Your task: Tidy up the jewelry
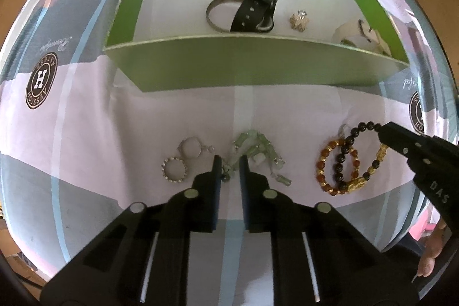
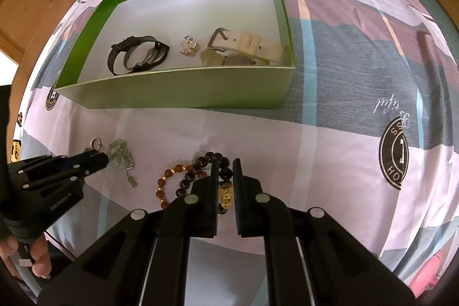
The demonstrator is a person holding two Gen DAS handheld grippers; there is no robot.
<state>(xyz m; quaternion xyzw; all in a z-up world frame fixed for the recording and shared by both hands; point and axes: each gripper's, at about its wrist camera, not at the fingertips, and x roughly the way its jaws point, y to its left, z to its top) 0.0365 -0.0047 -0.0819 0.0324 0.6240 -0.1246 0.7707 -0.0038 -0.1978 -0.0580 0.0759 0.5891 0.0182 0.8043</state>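
1. Green box [image 2: 183, 93] sits on the bed sheet [image 1: 86, 134], on the far side of the loose pieces. It already holds a black strap with a metal bangle [image 2: 137, 55], a small clear charm [image 2: 189, 46] and a white strap [image 2: 249, 46]. Judged: sorted items go in here.
2. Left claw [image 1: 229, 162] points steeply down. Its jaws stand narrow, pinching strands of the pale green bead bracelet [image 1: 258, 154], which lies bunched on the sheet at the tips.
3. Two silver rings [image 1: 183, 159] lie just left of that bracelet, untouched.
4. Right claw [image 2: 225, 168] is closed narrow on the black bead bracelet [image 2: 212, 162]; its gold charm shows between the jaws.
5. An amber bead bracelet [image 2: 172, 182] overlaps the black one, on its left side. Judged risk: lifting may drag it along.
6. Both held pieces lie near the box's near wall, so each needs a lift over it.
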